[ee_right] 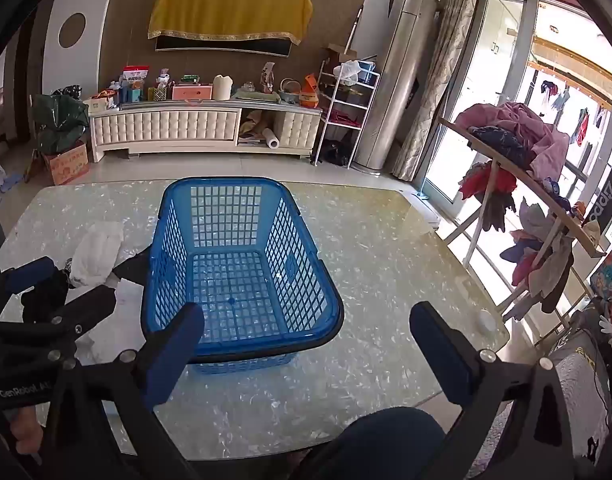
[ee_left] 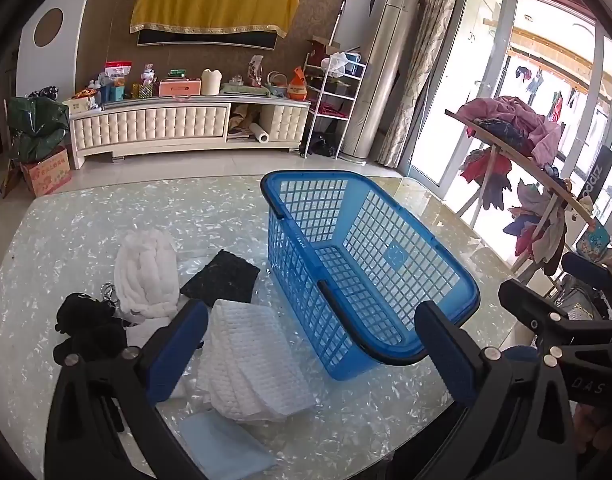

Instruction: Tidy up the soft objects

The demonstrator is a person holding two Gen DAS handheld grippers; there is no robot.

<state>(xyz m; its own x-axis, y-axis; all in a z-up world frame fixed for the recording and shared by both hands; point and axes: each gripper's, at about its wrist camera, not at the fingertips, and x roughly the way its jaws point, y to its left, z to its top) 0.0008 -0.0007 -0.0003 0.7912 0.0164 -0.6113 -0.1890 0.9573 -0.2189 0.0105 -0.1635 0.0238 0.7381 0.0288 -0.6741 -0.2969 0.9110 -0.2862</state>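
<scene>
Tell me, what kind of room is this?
Most likely a home living room: a cloth-draped wall television above a cluttered media cabinet, a clothes-laden drying rack, and a glass balcony door.

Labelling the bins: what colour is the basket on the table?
Blue basket with a black rim, clearest in the right wrist view.

Black tool (ee_left: pixel 310 356) frames, blue pads (ee_left: pixel 177 350) (silver screws), white lettering.

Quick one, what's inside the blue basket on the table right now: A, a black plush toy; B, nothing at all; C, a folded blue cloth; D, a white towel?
B: the blue basket shows only its bare grid floor, while the white towel and the other soft items lie on the table beside it.
</scene>
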